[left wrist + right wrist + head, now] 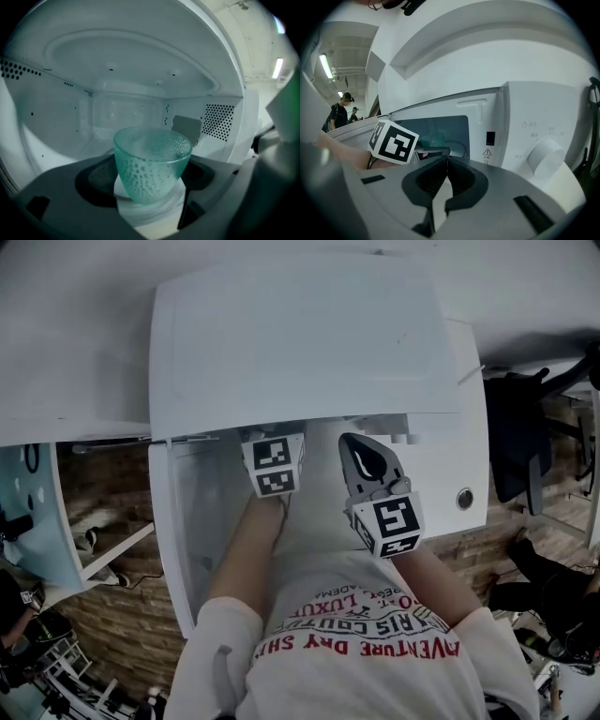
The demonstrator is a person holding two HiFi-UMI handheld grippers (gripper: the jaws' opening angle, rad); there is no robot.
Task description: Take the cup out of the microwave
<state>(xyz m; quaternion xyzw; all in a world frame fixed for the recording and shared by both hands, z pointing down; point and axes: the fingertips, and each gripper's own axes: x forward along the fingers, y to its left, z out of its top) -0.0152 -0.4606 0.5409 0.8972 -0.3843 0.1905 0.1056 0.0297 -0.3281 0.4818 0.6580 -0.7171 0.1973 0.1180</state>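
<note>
- My left tongs (151,185) reach into the open microwave (300,343), spread wide.
- The green dimpled glass cup (152,164) stands upright on the oven floor between those jaws, with a gap on either side.
- My right tongs (446,160) are pressed together and empty, outside near the knob (543,157).

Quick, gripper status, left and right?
Left gripper: open, cup between its jaws, not gripped.
Right gripper: shut, empty.

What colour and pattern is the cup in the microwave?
The cup is translucent teal-green, dimpled all over; clearest in left gripper view.
</note>
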